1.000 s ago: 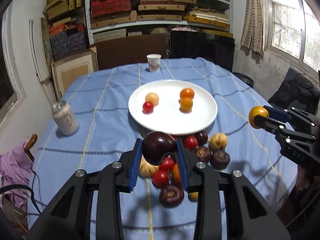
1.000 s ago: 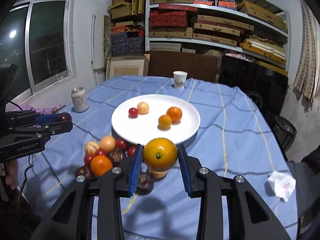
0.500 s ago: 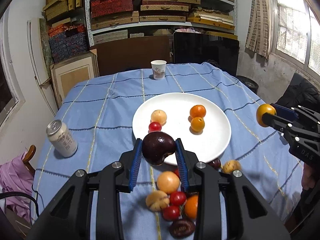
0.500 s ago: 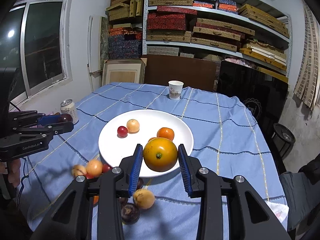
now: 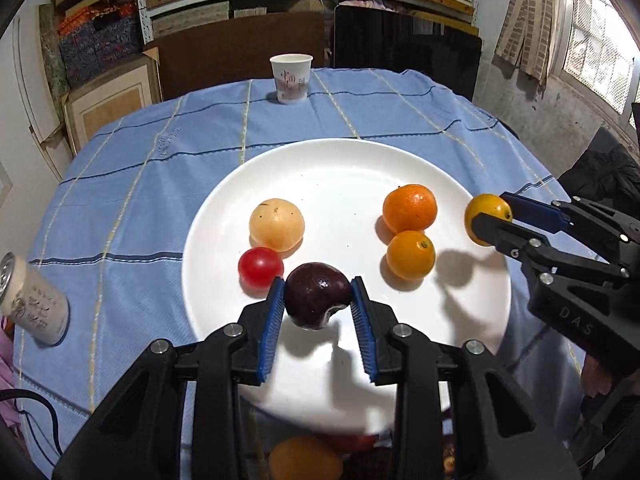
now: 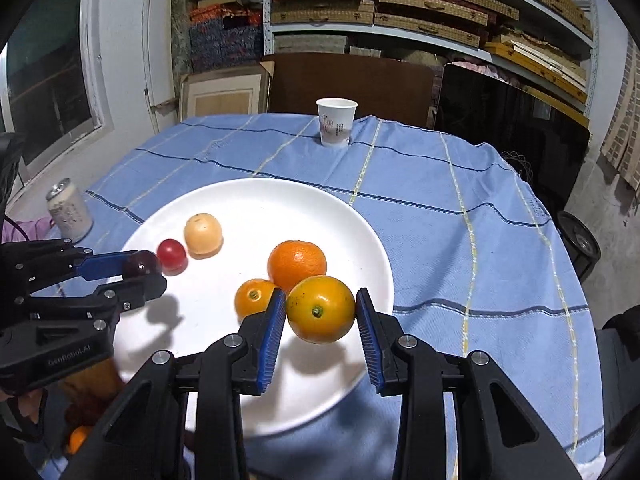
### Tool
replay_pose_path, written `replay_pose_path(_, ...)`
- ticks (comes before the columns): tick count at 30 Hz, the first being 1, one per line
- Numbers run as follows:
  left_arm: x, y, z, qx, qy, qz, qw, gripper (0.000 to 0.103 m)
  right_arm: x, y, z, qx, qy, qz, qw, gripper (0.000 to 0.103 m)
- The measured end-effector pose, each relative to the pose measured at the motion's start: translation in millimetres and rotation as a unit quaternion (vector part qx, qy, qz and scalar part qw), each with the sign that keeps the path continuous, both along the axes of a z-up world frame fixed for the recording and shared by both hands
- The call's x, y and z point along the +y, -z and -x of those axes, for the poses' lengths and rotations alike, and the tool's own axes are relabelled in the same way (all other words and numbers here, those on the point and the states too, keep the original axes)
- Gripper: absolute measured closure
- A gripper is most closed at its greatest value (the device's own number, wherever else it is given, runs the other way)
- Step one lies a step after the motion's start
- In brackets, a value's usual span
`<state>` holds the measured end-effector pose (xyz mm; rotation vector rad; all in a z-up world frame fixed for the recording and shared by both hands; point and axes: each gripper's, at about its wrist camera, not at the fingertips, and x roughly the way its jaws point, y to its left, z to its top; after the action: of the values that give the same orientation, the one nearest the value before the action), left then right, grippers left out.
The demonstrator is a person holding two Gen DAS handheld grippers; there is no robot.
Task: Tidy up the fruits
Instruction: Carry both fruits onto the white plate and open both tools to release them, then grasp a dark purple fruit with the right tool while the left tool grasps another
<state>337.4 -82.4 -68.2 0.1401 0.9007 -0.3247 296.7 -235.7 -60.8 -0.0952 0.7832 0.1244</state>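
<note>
My left gripper (image 5: 317, 300) is shut on a dark purple plum (image 5: 316, 294), held just above the near part of the white plate (image 5: 340, 164). My right gripper (image 6: 321, 314) is shut on a yellow-orange fruit (image 6: 320, 308), hovering over the plate's (image 6: 248, 200) right near rim. On the plate lie a pale peach-coloured fruit (image 5: 277, 225), a red tomato (image 5: 261, 267), a large orange (image 5: 409, 208) and a smaller orange (image 5: 410, 255). In the left wrist view the right gripper (image 5: 486, 220) enters from the right with its fruit.
A paper cup (image 5: 291, 78) stands at the table's far edge. A drinks can (image 5: 30, 304) stands left of the plate on the blue checked cloth (image 5: 132, 208). More loose fruit (image 5: 304, 458) lies near me, mostly hidden under the gripper. Shelves and a window lie beyond.
Both grippers moved forward and down from the fruit pile to over the plate, each still holding its fruit. The loose pile has slipped below the view.
</note>
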Motion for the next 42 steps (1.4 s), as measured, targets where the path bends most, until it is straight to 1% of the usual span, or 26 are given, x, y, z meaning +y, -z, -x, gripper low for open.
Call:
replay_pose_path(1, 0, 2, -3, 0.002, -0.002, 0.001, 1.0000, 0.069, 0, 2, -3, 0.000, -0.001, 0.003, 1.000, 0.066)
replay_pose_path(2, 1, 2, -7, 0.005, -0.004, 0.002, 1.0000, 0.057, 1, 2, -5, 0.000, -0.006, 0.003, 1.000, 0.065)
replay_pose_path(3, 3, 2, -8, 0.003, -0.009, 0.005, 0.9999, 0.035, 2, 2, -6, -0.006, -0.004, 0.009, 1.000, 0.057)
replay_pose_path(4, 5, -1, -7, -0.006, -0.015, 0.007, 0.9999, 0.028, 2, 1, -5, -0.011, 0.000, 0.017, 1.000, 0.055)
replay_pose_path(5, 8, -5, -4, -0.020, -0.020, 0.008, 0.9996, 0.024, 1, -1, -4, -0.013, 0.000, 0.016, 1.000, 0.055)
replay_pose_path(7, 13, -12, 1, -0.030, -0.020, 0.006, 0.9993, 0.024, -3, -5, 2, -0.017, 0.001, 0.007, 1.000, 0.055)
replay_pose_path(10, 26, -24, 17, -0.037, -0.028, 0.015, 0.9988, 0.024, -7, -13, 22, -0.022, 0.002, -0.004, 1.000, 0.055)
replay_pose_path(14, 42, -34, 52, -0.042, -0.026, 0.018, 0.9986, 0.024, -6, -20, 69, -0.022, -0.016, -0.013, 1.000, 0.055)
replay_pose_path(19, 52, -34, 108, -0.040, -0.005, 0.015, 0.9991, 0.023, 4, -9, 128, -0.002, -0.039, -0.027, 0.999, 0.055)
replay_pose_path(21, 55, -29, 133, -0.042, 0.000, 0.007, 0.9991, 0.018, 9, -3, 147, 0.007, -0.044, -0.039, 0.998, 0.055)
replay_pose_path(24, 59, -23, 162, -0.044, 0.003, 0.004, 0.9990, 0.017, 19, 14, 169, 0.026, -0.051, -0.055, 0.997, 0.055)
replay_pose_path(28, 65, -10, 189, -0.029, 0.001, 0.010, 0.9995, 0.017, 31, 35, 173, 0.043, -0.045, -0.049, 0.997, 0.055)
replay_pose_path(30, 67, 1, 201, -0.026, 0.000, -0.002, 0.9997, 0.017, 36, 41, 169, 0.052, -0.044, -0.052, 0.996, 0.055)
replay_pose_path(32, 69, 11, 207, -0.013, -0.001, -0.008, 0.9999, 0.017, 43, 46, 164, 0.060, -0.044, -0.050, 0.996, 0.055)
replay_pose_path(33, 71, 16, 209, -0.006, -0.003, -0.007, 1.0000, 0.017, 46, 47, 162, 0.058, -0.041, -0.040, 0.997, 0.053)
replay_pose_path(35, 73, 21, 211, 0.001, -0.007, -0.004, 1.0000, 0.017, 50, 51, 157, 0.068, -0.038, -0.032, 0.996, 0.053)
replay_pose_path(36, 75, 23, 211, 0.003, -0.010, -0.003, 0.9999, 0.017, 50, 51, 155, 0.071, -0.034, -0.029, 0.996, 0.055)
replay_pose_path(37, 76, 23, 211, 0.003, -0.012, -0.003, 0.9999, 0.017, 50, 52, 155, 0.073, -0.031, -0.025, 0.997, 0.061)
replay_pose_path(39, 75, 24, 210, 0.001, -0.016, -0.005, 0.9999, 0.017, 50, 51, 159, 0.066, -0.033, -0.025, 0.997, 0.062)
replay_pose_path(42, 74, 28, 205, 0.000, -0.023, -0.016, 0.9996, 0.017, 49, 44, 174, 0.038, -0.050, -0.033, 0.997, 0.062)
